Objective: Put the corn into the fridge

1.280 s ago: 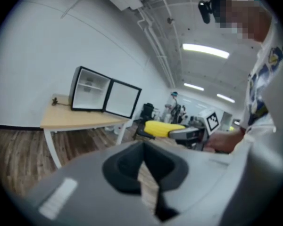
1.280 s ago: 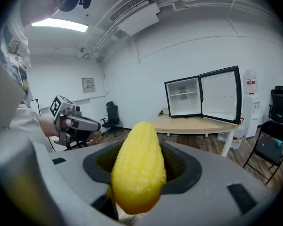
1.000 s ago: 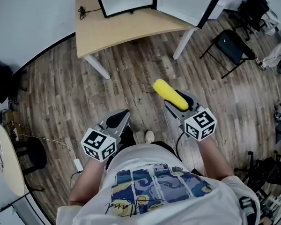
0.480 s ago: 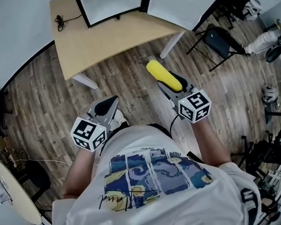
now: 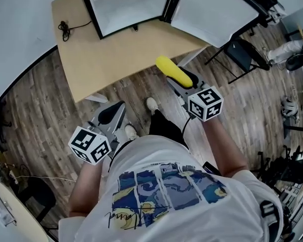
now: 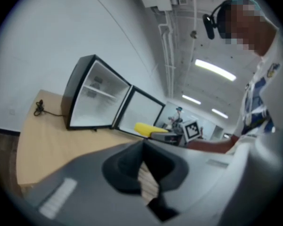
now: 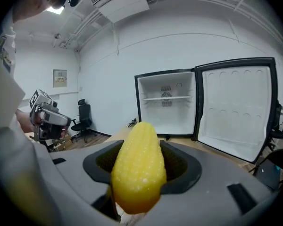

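We count two tools, one corn cob, one fridge and one bench. Our right tool (image 5: 179, 83) is clamped on the smooth yellow plastic corn cob (image 5: 172, 72), which juts over the near edge of the light wooden bench (image 5: 106, 59). Our left tool (image 5: 117, 109) hangs lower over the plank floor (image 5: 45, 100), jaws together on nothing. The black mini fridge (image 5: 126, 6) stands on the bench, its door (image 5: 212, 14) swung wide. Half a second ago the corn cob was over the floor; now it is nearer the fridge.

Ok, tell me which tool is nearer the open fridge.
Right. The right tool, shut on the corn, is out at the table's front edge, facing the fridge; the left tool hangs farther back over the floor.
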A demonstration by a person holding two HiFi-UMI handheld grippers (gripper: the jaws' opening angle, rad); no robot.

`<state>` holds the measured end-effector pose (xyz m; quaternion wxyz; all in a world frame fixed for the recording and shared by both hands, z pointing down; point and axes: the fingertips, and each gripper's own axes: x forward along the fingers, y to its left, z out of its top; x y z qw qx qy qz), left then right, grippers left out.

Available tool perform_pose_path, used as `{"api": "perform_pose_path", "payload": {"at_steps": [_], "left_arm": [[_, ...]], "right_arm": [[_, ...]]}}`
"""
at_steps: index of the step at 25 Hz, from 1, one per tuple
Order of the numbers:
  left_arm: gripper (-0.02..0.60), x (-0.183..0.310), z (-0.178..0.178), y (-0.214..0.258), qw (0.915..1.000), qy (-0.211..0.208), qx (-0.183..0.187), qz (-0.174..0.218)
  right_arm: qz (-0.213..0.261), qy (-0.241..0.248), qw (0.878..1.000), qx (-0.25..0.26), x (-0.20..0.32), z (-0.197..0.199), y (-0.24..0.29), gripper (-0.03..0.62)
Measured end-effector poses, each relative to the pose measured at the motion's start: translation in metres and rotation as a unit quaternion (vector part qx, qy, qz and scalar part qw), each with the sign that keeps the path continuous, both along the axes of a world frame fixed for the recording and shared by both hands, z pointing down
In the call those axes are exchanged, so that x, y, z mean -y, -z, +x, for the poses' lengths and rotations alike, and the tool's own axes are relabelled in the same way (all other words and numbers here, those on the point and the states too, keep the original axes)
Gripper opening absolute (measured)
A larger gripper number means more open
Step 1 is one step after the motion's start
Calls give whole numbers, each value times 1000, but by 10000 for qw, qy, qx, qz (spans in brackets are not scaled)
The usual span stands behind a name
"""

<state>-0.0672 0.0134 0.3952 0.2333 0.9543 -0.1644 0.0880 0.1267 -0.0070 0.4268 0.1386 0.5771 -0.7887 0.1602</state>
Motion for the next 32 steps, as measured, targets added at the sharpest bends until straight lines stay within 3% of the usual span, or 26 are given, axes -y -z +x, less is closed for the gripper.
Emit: {"api": "perform_pose_path", "payload": {"at_steps": [6, 14, 22, 32], "left_arm": [[9, 66, 1, -6, 9969, 764, 194, -19], [9, 135, 22, -2, 9877, 1484, 486, 46], [9, 176, 46, -9, 9780, 1859, 930, 195], [9, 207, 63, -16, 9700, 2118, 1190, 86]], "right_arm": [[-38, 444, 9990, -68, 106, 18, -29, 239], [-10, 1155, 9932, -171, 253, 30, -60, 239], [-100, 1571, 9871, -275, 352, 34, -91, 239], [-164, 2029, 9774, -578, 433, 16, -137, 239]]}}
